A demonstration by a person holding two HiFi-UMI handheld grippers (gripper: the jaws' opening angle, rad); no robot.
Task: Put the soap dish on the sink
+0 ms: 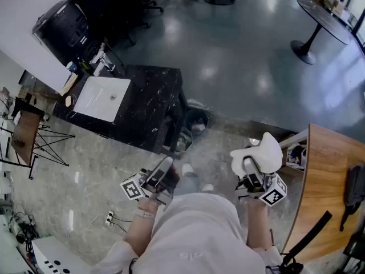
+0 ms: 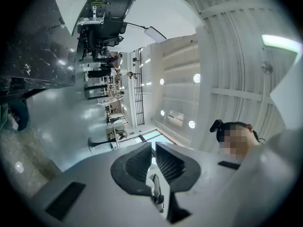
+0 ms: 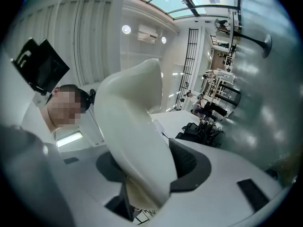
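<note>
Far left: a small wooden stand (image 1: 25, 131) on thin black legs, on pale stone floor.
Sink: a white rectangular basin (image 1: 94, 106) set in the left end of a black marble counter (image 1: 153, 99), in the upper left of the head view, well apart from both grippers.
Behind the sink: a tap (image 1: 101, 58) with a few small objects beside it, too small to identify, possibly bottles.
Right of the counter: a round dark bin (image 1: 197, 122) on the floor, just beside the counter's end.
Left gripper (image 1: 157, 179): held low and left of centre in front of the person's body. In the left gripper view its two dark ribbed pads (image 2: 138, 163) stand almost together with only a thin slit between them, and nothing is in that slit.
Right gripper (image 1: 258, 176): held right of centre, level with the left one.
Soap dish (image 1: 260, 153): white, smooth and curved, clamped between the right gripper's jaws and sticking out past their tips; the right gripper view shows both pads pressed against its sides. It is in the air, far from the sink.
Right edge: a wooden table (image 1: 324, 173) with a black object (image 1: 353, 190) lying on it.
Upper right: a round pedestal table (image 1: 324, 17) on a glossy grey floor.
</note>
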